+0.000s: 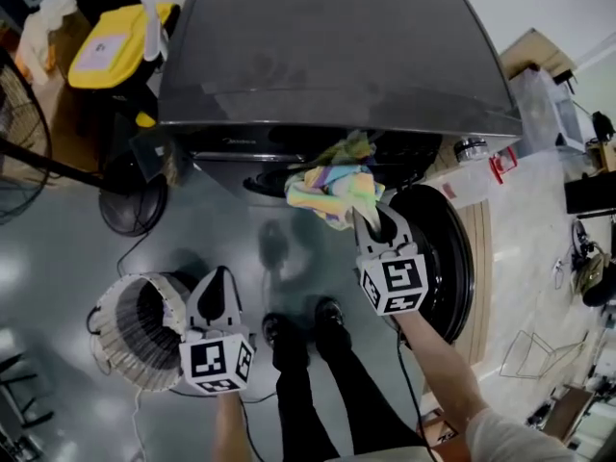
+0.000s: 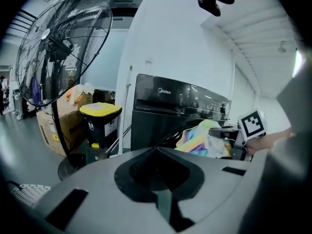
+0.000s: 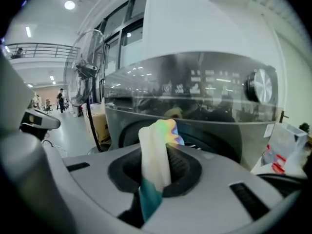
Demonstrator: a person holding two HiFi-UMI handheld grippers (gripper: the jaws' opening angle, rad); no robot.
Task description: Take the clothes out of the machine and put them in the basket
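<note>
My right hand-held gripper point(image 1: 377, 221) sits at about 3 o'clock of the head view's centre, clenched on one corner of a pastel rainbow cloth point(image 1: 332, 192). Its own view shows a twisted fold of fabric pinched between the pads. The rest of the cloth hangs bunched at 12 o'clock, just in front of the dark drum opening point(image 1: 268, 183) of the washing machine point(image 1: 337, 46). I judge that a single corner is gripped so the garment trails free of the opening instead of snagging on its lip.

My left hand-held gripper point(image 1: 219, 282) is at 7 o'clock, its jaws together with nothing between them. It hangs just beside the basket point(image 1: 111, 316), which stands on the floor point(image 1: 58, 248) at 8 o'clock. Held there it stays out of the cloth's path, and I reckon it could steady the rim if needed.

The round door point(image 1: 452, 268) stands swung open at 4 o'clock, close to my right forearm, so that side is tight. The person's shoes point(image 1: 300, 327) are at 6 o'clock, between the machine and the basket. The cloth would have to cross over them towards 8 o'clock, where the floor looks open. A pedestal fan point(image 1: 130, 205) has its base at 9 o'clock, near the basket's far side; I would keep the swing short of it.
</note>
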